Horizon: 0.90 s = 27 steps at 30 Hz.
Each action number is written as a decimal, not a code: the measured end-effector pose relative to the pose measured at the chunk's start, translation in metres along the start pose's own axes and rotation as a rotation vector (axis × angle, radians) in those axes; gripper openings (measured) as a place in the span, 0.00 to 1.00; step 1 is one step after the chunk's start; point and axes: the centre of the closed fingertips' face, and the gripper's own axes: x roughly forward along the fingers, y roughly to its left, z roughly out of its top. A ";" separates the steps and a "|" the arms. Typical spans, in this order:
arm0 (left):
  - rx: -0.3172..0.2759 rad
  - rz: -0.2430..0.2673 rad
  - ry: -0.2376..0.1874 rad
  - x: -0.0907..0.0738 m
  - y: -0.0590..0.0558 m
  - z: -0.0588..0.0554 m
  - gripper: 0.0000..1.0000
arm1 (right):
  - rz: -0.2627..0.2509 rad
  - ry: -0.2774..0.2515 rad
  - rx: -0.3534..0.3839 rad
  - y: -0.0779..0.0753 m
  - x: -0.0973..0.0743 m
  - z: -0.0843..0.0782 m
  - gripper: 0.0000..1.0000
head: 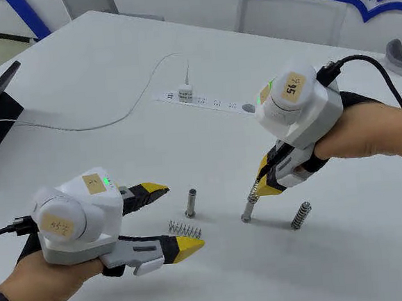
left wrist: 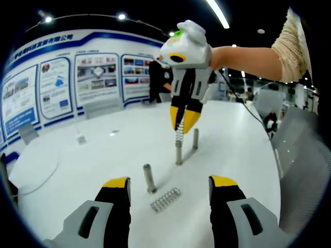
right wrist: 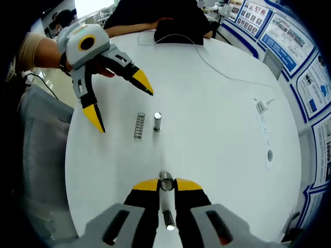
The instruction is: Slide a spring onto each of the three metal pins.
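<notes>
Spring (head: pixel 253 190) pinched in my right tool (head: pixel 265 182), starting onto the middle pin (head: pixel 247 213); right-hand pin (head: pixel 301 215) looks sprung already. My left tool (head: pixel 182 216) gapes wide, lower left, near the loose spring (head: pixel 185 228) and bare pin (head: pixel 190 202) still to do.

I get bright, diffuse indoor light from ceiling lights (left wrist: pixel 217 13) seen in the left gripper view, so the white table (head: pixel 112 81) reads clean and evenly lit, and shadows beside the pins (head: pixel 190 203) are soft and faint. Head view is sharp thru the middle; both gripper views bend hard at the edges, w/ wall posters (left wrist: pixel 57 82) curving and a blown-out bright patch (right wrist: pixel 93 6) at top of the right gripper view.
</notes>
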 end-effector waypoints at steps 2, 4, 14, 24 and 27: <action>-0.002 0.000 -0.001 0.000 0.000 0.000 0.62 | 0.005 0.005 0.005 -0.003 0.005 -0.002 0.12; -0.001 0.001 0.000 0.000 0.000 0.000 0.62 | 0.007 0.008 0.009 -0.002 0.008 -0.003 0.12; -0.004 -0.003 0.002 0.001 -0.001 -0.002 0.62 | 0.014 0.033 0.012 0.000 0.024 -0.010 0.12; -0.007 -0.008 0.005 0.001 -0.001 -0.004 0.62 | 0.016 0.051 0.021 -0.002 0.037 -0.015 0.12; -0.008 -0.008 0.004 0.001 0.000 -0.003 0.62 | 0.020 0.051 0.028 -0.002 0.039 -0.016 0.12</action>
